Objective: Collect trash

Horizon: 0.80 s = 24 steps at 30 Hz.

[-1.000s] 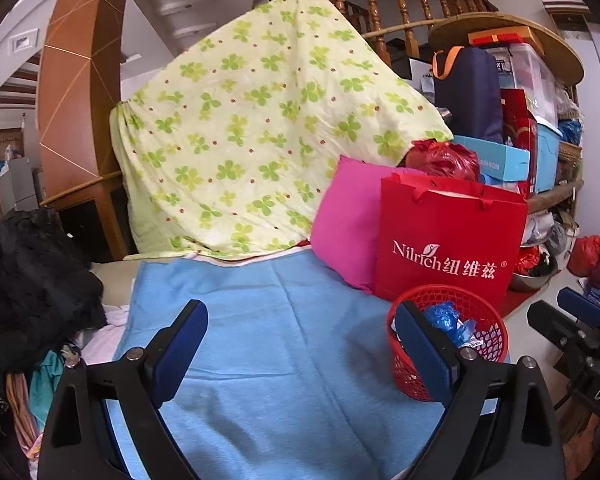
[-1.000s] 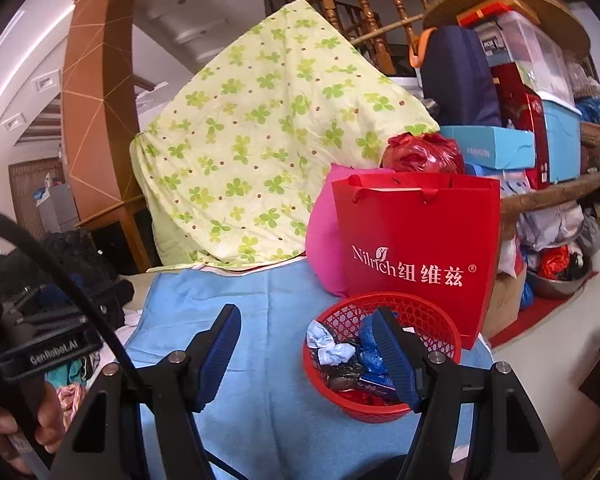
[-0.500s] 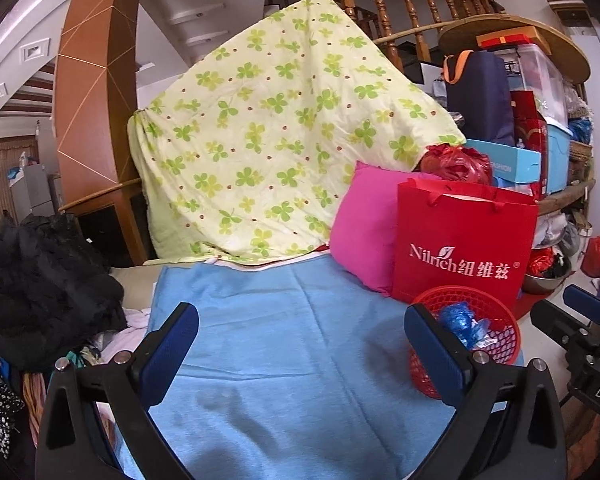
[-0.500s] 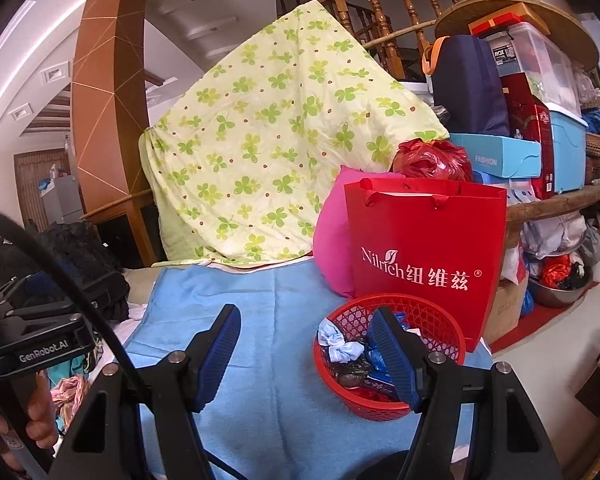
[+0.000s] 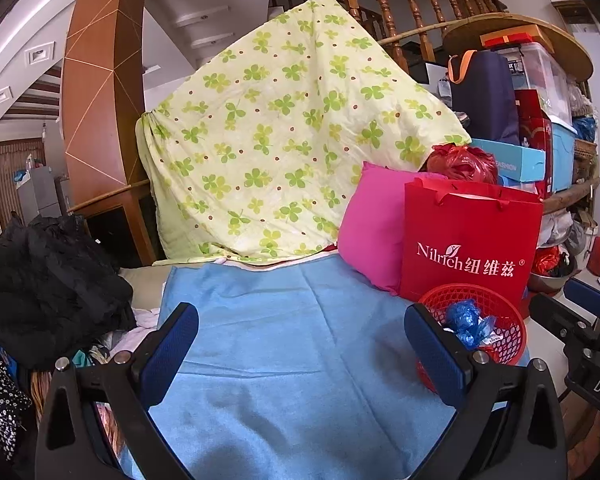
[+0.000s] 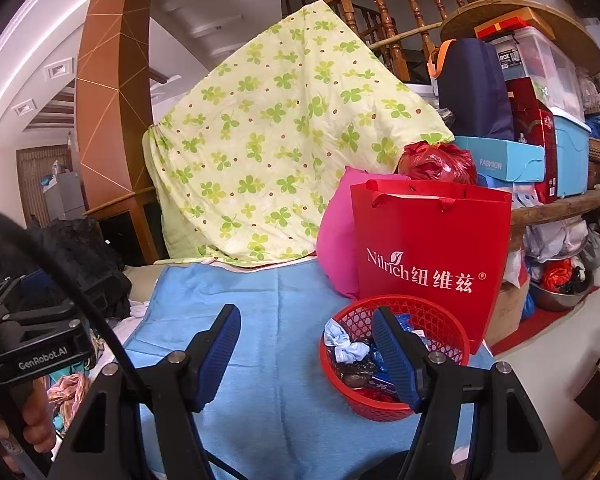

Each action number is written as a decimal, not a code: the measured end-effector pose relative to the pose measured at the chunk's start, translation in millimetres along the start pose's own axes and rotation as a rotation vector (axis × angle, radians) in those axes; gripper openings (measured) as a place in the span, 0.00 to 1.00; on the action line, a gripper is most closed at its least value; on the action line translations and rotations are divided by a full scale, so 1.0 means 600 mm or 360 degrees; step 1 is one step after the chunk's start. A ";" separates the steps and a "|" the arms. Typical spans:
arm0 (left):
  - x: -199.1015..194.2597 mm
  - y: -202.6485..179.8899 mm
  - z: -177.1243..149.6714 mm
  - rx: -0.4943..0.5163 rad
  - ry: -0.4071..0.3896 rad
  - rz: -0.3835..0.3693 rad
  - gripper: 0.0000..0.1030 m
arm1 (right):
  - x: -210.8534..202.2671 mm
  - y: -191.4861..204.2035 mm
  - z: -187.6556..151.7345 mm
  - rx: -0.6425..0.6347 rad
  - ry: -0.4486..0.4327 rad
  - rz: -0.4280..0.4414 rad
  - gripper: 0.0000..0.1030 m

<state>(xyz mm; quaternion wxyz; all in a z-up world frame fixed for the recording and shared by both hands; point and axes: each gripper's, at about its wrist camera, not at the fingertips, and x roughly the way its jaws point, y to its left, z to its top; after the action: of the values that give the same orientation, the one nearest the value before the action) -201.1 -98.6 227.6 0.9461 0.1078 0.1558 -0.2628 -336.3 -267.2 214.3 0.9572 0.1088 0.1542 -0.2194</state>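
While both tools hung over the blue cloth [image 5: 292, 344], nothing sat between either pair of pads. The left gripper [image 5: 300, 356] stood spread wide and empty, aimed at bare cloth. The right gripper [image 6: 306, 354] was parted too, gripping nothing, its right pad crossing in front of the basket [image 6: 384, 404] in that view.

And there was the trash [image 6: 350, 350]: crumpled white and blue wrappers and some darker packets, all heaped inside that red mesh basket at the near right corner of the cloth. From the left wrist only a blue wad [image 5: 466, 320] showed over the rim. No loose scraps could be seen on the cloth itself, so the collecting looked finished, or close to it.

Right behind the basket stood the red bag [image 6: 430, 248], with a pink pillow [image 6: 336, 236] leaning just to its left and a clover quilt [image 6: 276, 144] draped at the far side. With the basket tucked at the cloth's corner, both tools could drop into it without crossing. A hand [image 6: 36, 420] gripped the left tool's handle at the near left.
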 end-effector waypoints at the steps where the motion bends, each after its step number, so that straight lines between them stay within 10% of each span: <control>1: 0.001 0.000 0.000 -0.0002 -0.0002 0.0000 0.99 | 0.000 0.000 0.002 -0.0001 -0.0001 -0.0001 0.70; 24: -0.002 0.002 -0.001 0.0001 0.0003 0.0001 0.99 | -0.002 -0.004 0.013 0.0009 -0.0009 -0.0027 0.70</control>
<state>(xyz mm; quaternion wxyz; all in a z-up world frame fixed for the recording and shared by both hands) -201.5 -96.6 227.6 0.9459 0.1084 0.1565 -0.2625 -336.2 -271.0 221.6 0.9554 0.1096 0.1517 -0.2284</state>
